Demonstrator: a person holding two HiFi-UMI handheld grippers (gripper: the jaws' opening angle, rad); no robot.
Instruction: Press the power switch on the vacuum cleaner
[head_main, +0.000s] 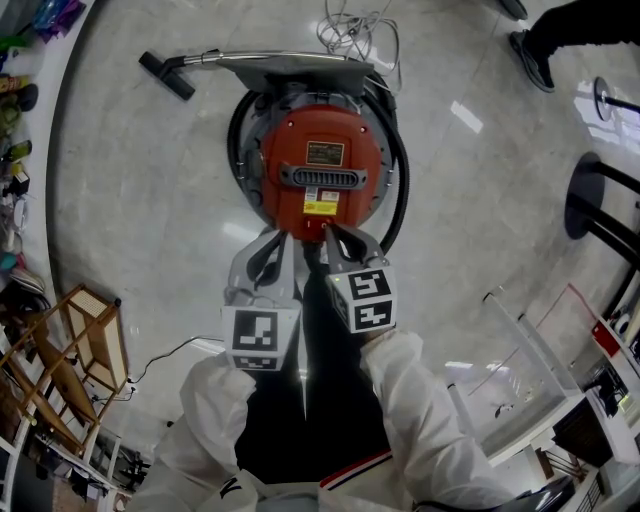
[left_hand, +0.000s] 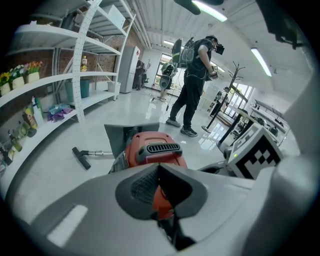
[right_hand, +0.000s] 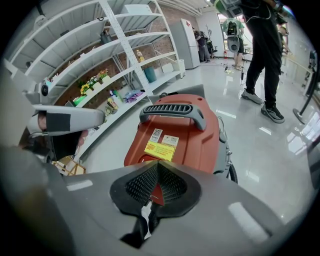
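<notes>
step: pressing the power switch, judging by tip placement; contact itself not confirmable
vacuum cleaner (head_main: 322, 165): stands on open floor (head_main: 130, 170), well away from the shelf-side edge of the floor, directly ahead of the person
power switch: not made out in any view; probably at the near rim of the red lid, under or just beside the right tip
right gripper (head_main: 327, 234): jaws pinched together, nothing held; tip at the near rim of the lid, just below the yellow sticker (head_main: 320, 207)
left gripper (head_main: 283, 238): jaws closed tight, empty; tip just beside the right one, at the lid's near-left rim, touching or not unclear
how to: push with the closed right tip only, straight down onto the switch, short and firm; keep wrist in line with the jaws to avoid skidding off the curved lid; hold left tip clear or use it to steady the body
risk: smooth plastic dome, tip can slide; canister may roll on the slick floor if pushed sideways
lid: round, domed, glossy red plastic
handle (head_main: 323, 178): grey, bar-shaped, slotted, across mid-lid
hose (head_main: 400, 170): black, ribbed, looped round the body
floor nozzle (head_main: 166, 75): black, on a metal wand, near the far-left side of the floor
floor surface: polished pale marble-look, reflective
jaw pads: dark, cross-hatched rubber, grey shells
</notes>
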